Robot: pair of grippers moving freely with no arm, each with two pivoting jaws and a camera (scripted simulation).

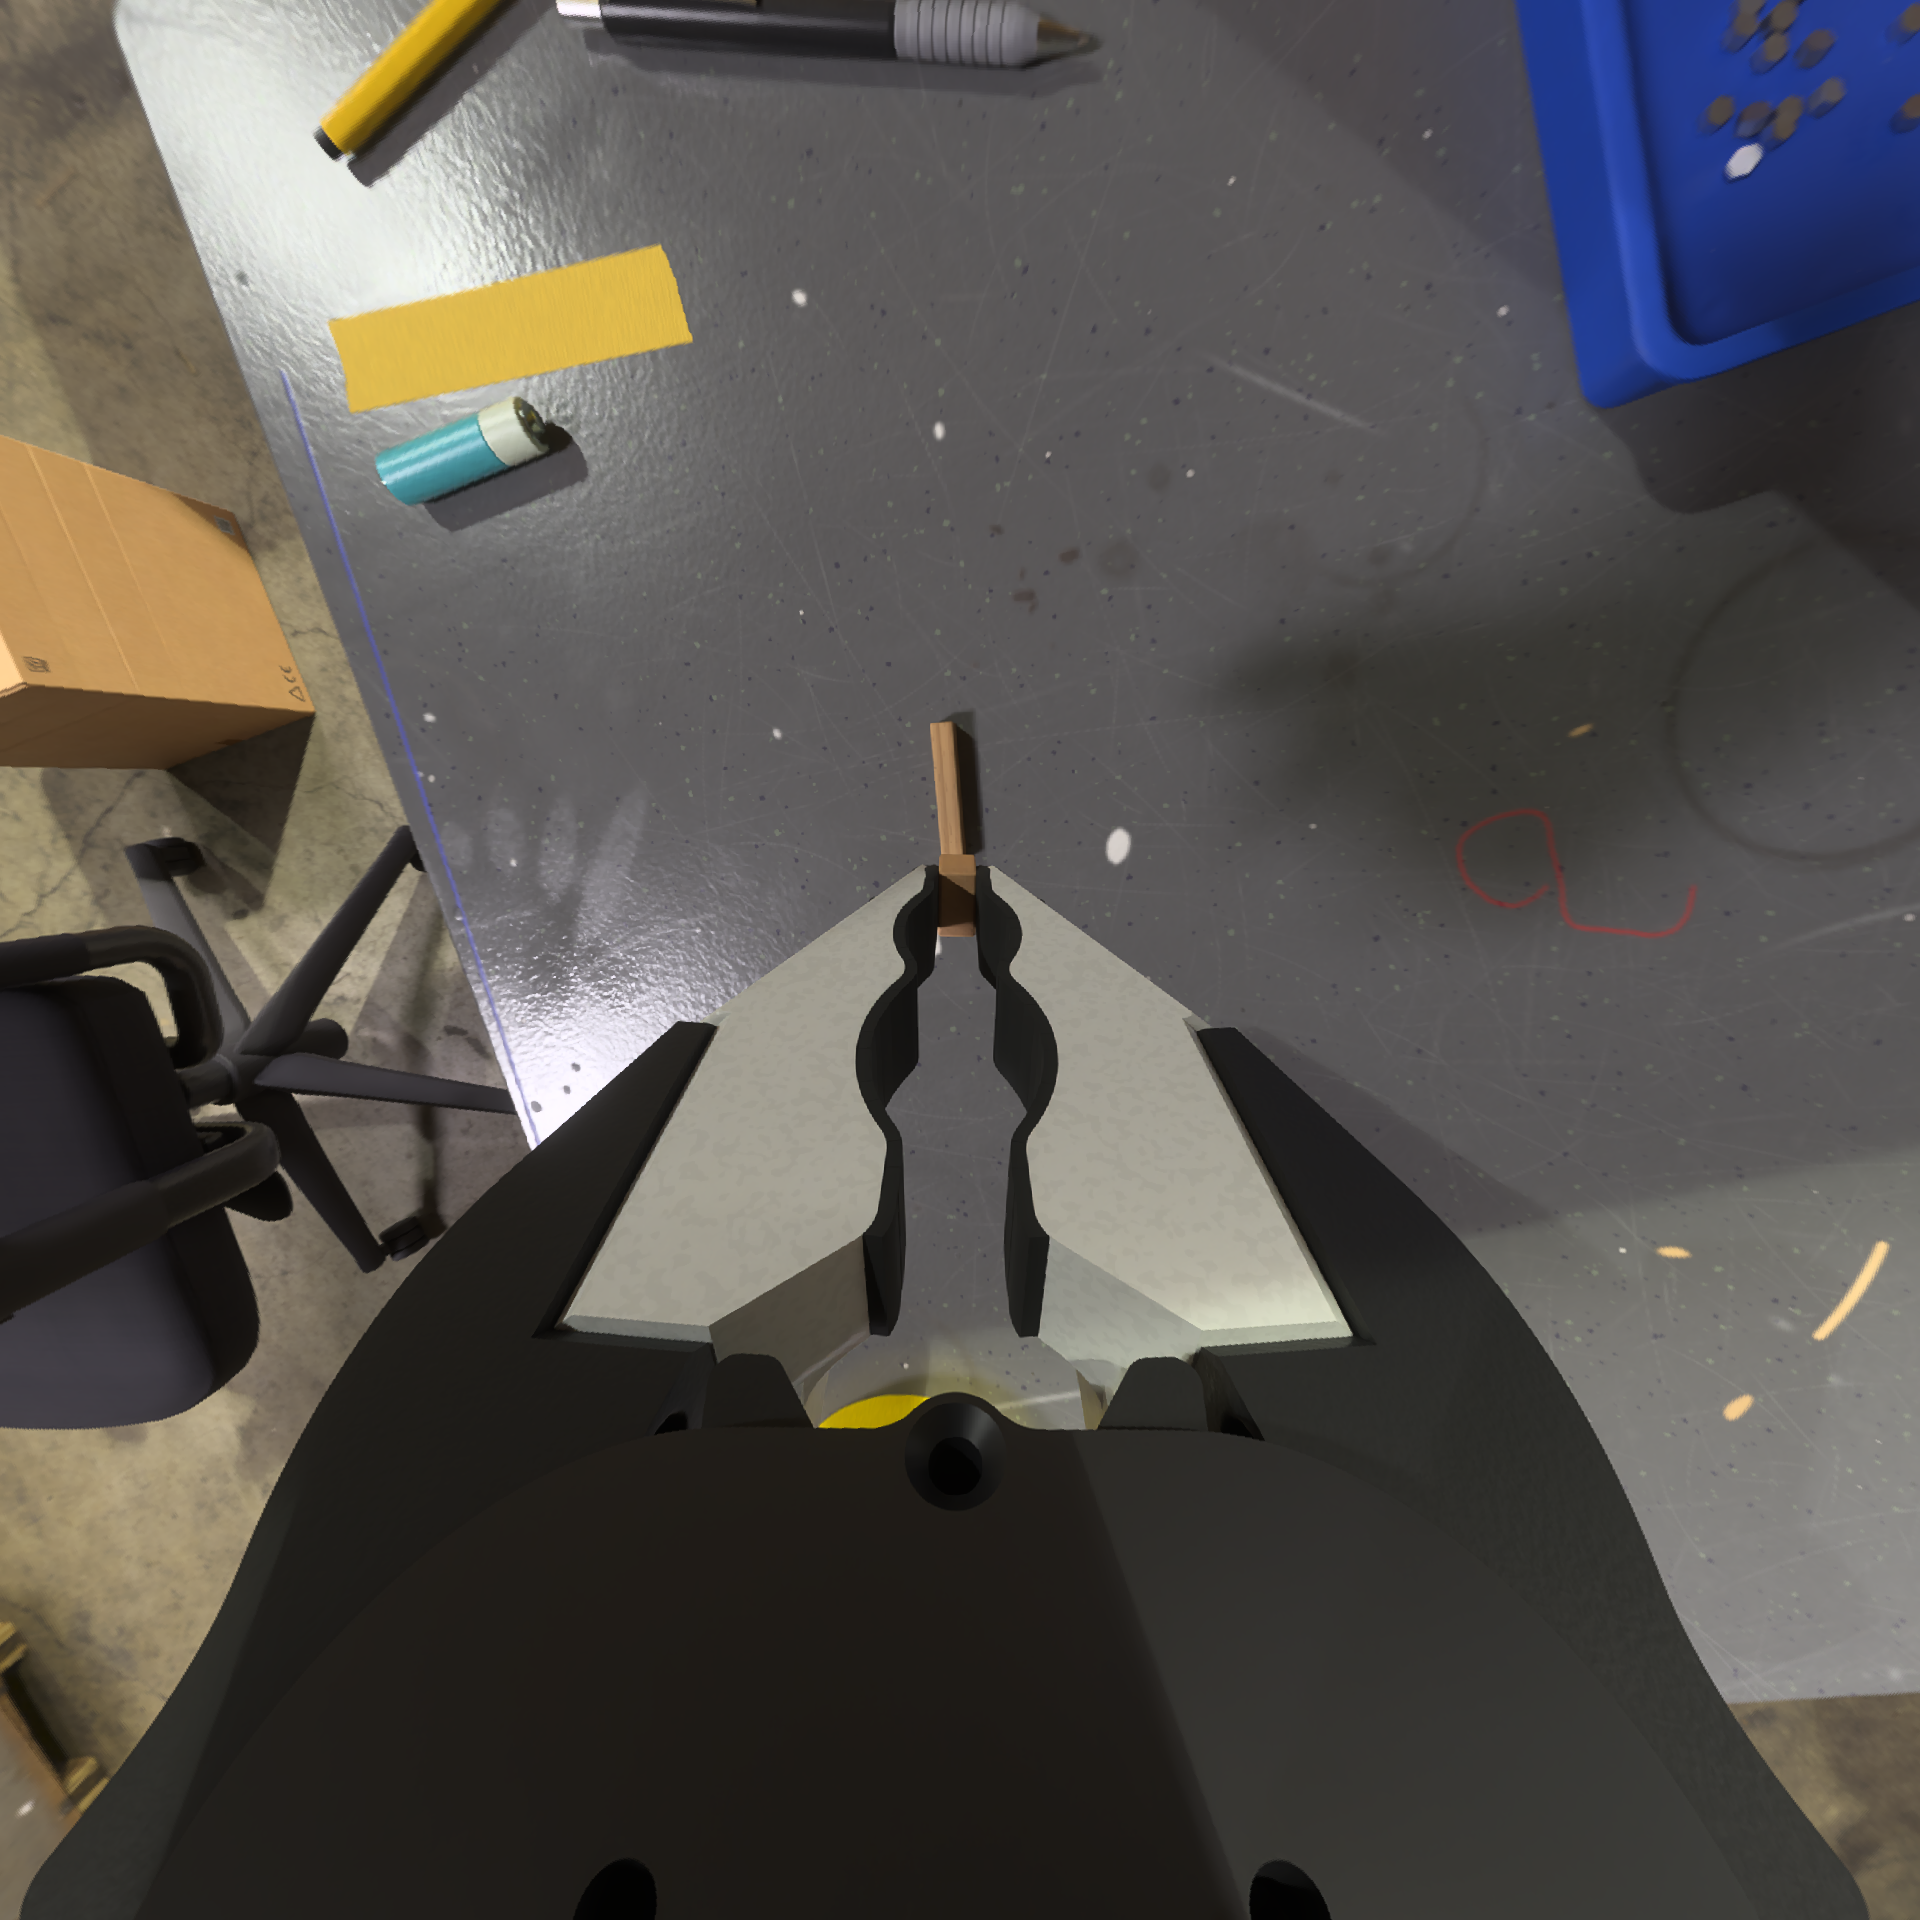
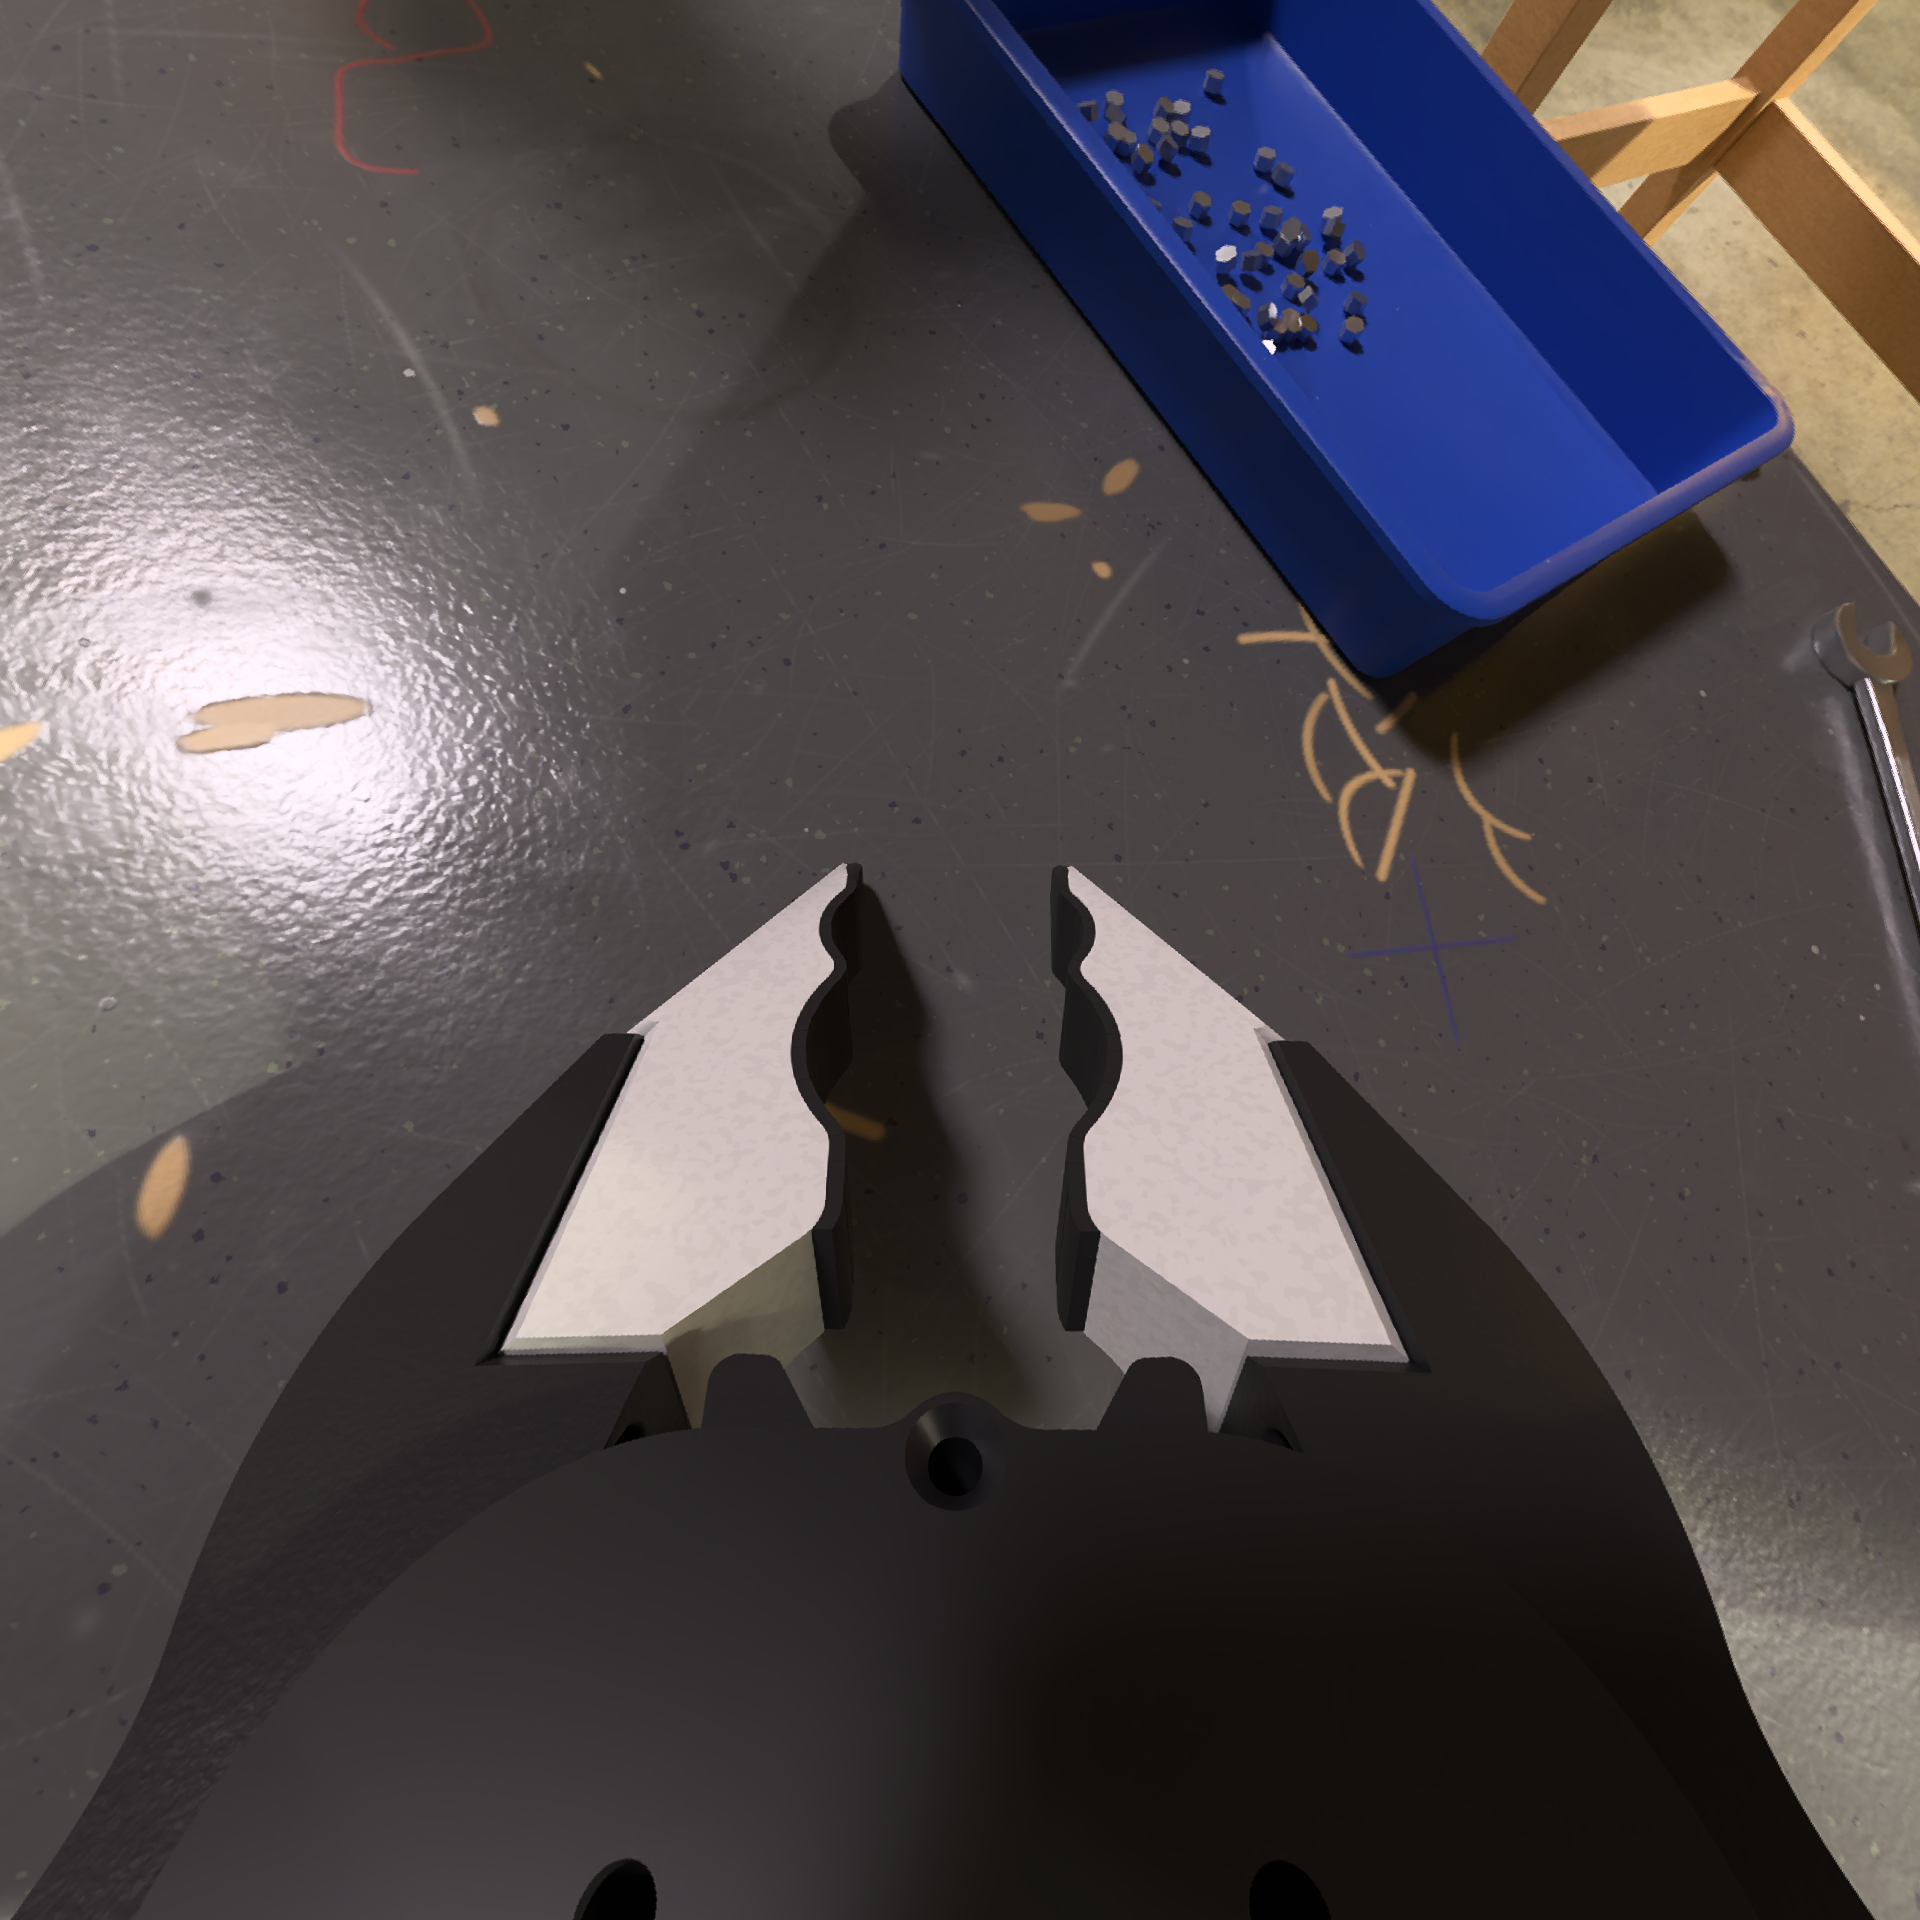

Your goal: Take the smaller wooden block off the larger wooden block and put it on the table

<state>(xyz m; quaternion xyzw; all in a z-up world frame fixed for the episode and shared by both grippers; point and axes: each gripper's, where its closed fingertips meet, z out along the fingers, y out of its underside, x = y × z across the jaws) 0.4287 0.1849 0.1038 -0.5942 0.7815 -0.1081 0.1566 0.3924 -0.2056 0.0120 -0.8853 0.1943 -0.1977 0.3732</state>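
Note:
In the left wrist view, my left gripper (image 1: 956, 883) is shut on the smaller wooden block (image 1: 956, 902), a short brown piece pinched between the fingertips. The larger wooden block (image 1: 952, 788), a long thin brown bar, lies on the grey table (image 1: 1143, 623) just beyond the tips, running away from me. I cannot tell whether the small block still touches the bar's near end. In the right wrist view, my right gripper (image 2: 956, 883) is open and empty over bare table (image 2: 623, 520). Neither block shows in that view.
A yellow tape strip (image 1: 509, 324), a teal cylinder (image 1: 462, 449), a yellow pencil (image 1: 400, 78) and a black pen (image 1: 831, 26) lie far left. A blue bin (image 1: 1745, 187) of small metal nuts (image 2: 1247, 229) stands at right, with a wrench (image 2: 1881, 717) beyond it. The table's left edge borders a chair (image 1: 125, 1143) and a cardboard box (image 1: 125, 613).

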